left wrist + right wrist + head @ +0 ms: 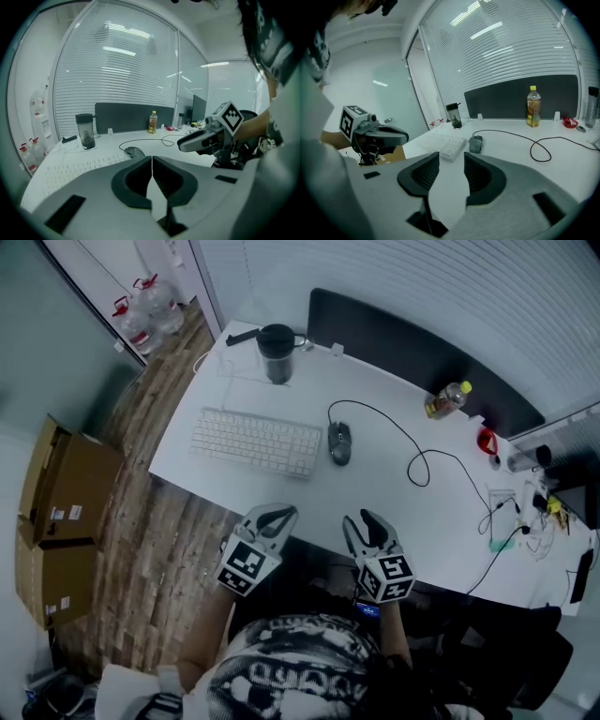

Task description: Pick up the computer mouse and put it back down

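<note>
We hold our right gripper (451, 158) with its jaws apart, nothing between them. Beyond, the wired computer mouse (476, 144) lies on the white desk (567, 157), just right of the keyboard (446, 142); our left gripper (404, 137) hovers near left.

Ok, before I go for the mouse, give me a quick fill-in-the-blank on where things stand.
1. The mouse lies untouched beside the white ____.
2. The left gripper's jaws are ____, with nothing between them.
3. The right gripper's jaws stand ____ and empty.
4. The bottle has a ____ cap.
Missing words: keyboard; shut; open; yellow.
</note>
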`<state>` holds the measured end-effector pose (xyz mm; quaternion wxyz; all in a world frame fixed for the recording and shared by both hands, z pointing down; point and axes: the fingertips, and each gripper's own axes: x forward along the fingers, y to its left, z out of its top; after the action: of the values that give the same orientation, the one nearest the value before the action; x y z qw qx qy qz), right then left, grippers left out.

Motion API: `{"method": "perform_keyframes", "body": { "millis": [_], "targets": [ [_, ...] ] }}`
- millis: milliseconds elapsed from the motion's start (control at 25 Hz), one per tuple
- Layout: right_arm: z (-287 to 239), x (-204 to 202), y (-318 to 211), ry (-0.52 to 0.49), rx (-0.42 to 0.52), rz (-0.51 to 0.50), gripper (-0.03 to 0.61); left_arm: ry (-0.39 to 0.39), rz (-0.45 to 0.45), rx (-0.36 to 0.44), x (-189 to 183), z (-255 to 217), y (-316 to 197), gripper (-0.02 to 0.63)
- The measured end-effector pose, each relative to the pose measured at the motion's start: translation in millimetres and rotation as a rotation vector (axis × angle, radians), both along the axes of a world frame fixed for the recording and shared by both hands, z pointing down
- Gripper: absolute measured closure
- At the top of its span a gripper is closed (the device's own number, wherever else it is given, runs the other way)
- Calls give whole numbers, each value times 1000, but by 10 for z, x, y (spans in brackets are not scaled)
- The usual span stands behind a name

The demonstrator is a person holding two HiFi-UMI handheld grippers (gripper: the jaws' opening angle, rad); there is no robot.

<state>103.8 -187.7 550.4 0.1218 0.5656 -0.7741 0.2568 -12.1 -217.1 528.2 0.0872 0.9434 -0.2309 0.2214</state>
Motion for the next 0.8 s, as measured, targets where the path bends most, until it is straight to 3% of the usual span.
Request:
{"method": "perform_keyframes", "body": {
  "millis": [280,800],
  "targets": [
    [-259,-32,489,11,88,-69,463,21,1,35,214,-187,686,609],
    [-430,-229,1551,6,183,-150,580,7,-8,74,221,-271,1919,609]
  ]
}}
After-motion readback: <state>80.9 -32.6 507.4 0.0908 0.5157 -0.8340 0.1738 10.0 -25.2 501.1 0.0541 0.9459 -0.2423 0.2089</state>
